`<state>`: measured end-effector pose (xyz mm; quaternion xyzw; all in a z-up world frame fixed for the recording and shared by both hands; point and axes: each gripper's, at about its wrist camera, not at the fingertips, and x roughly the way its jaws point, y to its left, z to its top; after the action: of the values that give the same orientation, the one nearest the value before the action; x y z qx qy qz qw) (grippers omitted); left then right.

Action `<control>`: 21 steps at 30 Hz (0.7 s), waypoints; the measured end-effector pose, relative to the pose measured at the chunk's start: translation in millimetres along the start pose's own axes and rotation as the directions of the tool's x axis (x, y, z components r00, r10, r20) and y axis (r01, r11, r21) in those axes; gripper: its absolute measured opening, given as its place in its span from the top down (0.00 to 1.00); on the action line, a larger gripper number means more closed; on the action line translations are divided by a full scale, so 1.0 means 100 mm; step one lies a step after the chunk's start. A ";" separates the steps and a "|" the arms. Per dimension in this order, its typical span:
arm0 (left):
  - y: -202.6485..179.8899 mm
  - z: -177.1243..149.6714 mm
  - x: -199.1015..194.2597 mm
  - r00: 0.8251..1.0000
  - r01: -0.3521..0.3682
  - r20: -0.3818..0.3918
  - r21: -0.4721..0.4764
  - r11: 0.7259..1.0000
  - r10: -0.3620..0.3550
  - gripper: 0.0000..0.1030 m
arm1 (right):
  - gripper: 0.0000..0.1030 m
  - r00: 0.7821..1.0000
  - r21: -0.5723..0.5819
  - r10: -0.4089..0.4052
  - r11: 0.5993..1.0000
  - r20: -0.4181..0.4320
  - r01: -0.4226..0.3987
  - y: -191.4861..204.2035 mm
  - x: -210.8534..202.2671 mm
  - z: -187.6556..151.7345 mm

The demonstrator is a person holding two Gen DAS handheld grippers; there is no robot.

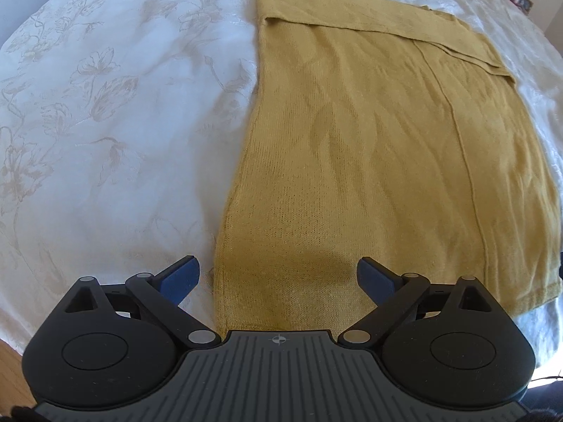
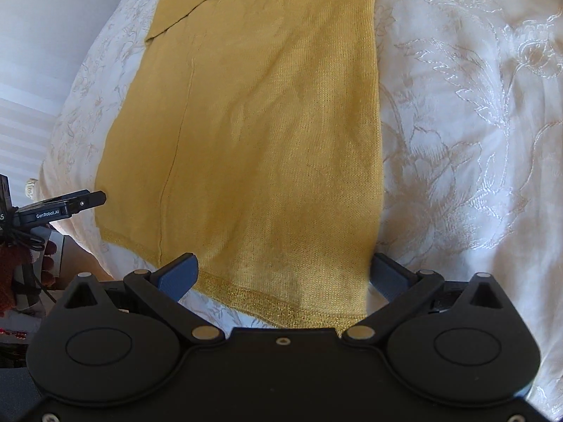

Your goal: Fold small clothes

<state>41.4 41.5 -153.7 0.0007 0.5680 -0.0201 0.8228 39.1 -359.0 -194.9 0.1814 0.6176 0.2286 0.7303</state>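
Garment: a mustard-yellow knit piece lying flat on a white embroidered bedcover, its sides already turned in to form a long narrow panel; the glittery hem lies nearest the operator. Left gripper is spread wide and holds nothing, poised over the near left corner of the hem; right gripper is likewise wide open and empty, straddling the near right corner, one blue pad just beside the cloth's right edge. Judged step: seizing both hem corners to carry the near end over toward the far end. For a sound result, each gripper should close on all layers at its corner, not only the top ply; both should lift evenly so the panel does not skew; the lengthwise seam serves as an alignment reference. Farther off, the folded-over band near the top edge lies slanted; the hem should be laid square to the side edges, not to that band. Risk noted: thin knit may slip or drag the lower layer.
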 end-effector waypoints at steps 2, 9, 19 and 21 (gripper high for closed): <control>0.02 0.01 0.05 1.000 0.000 -0.013 0.004 1.000 0.000 0.05 | 0.00 1.000 0.008 -0.004 1.000 -0.002 0.004 0.01 0.05 0.03; 0.10 0.01 0.26 0.995 0.090 -0.052 -0.013 0.996 -0.090 0.00 | 0.00 1.000 0.030 -0.012 0.999 0.007 0.012 0.00 0.09 0.04; 0.09 -0.02 0.42 0.993 0.104 -0.058 -0.014 0.995 -0.104 0.00 | 0.00 0.995 0.054 0.018 0.998 0.099 -0.023 -0.12 0.01 -0.08; 0.07 -0.03 0.42 0.994 0.094 -0.051 -0.011 0.995 -0.095 0.00 | 0.00 0.993 0.042 0.021 0.999 0.119 -0.026 -0.13 0.00 -0.12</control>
<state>53.9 47.6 -194.0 -0.0292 0.5885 -0.0567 0.8059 28.6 -369.9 -203.8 0.2178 0.5757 0.2127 0.7589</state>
